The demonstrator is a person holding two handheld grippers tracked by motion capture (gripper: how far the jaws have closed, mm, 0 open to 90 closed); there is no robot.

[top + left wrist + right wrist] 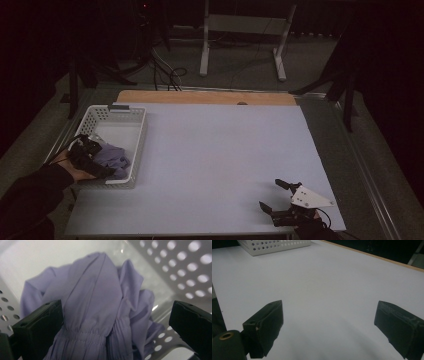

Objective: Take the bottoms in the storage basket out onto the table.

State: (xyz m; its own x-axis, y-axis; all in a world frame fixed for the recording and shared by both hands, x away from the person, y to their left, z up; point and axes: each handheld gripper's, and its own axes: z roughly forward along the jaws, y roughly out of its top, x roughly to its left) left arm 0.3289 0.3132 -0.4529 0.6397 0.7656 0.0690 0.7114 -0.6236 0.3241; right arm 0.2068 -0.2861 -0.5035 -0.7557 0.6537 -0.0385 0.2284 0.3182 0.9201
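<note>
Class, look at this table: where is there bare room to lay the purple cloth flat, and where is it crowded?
The bare stretch is the table between the basket and the right claw. The near end of the basket is crowded: the purple cloth is bunched there, with the open left claw around it.

A white basket sits at nine o'clock on the pale tabletop, holding a crumpled purple cloth. The left tongs reach into the basket against the cloth. At five o'clock, the right tongs rest spread apart near the tabletop's edge.
</note>
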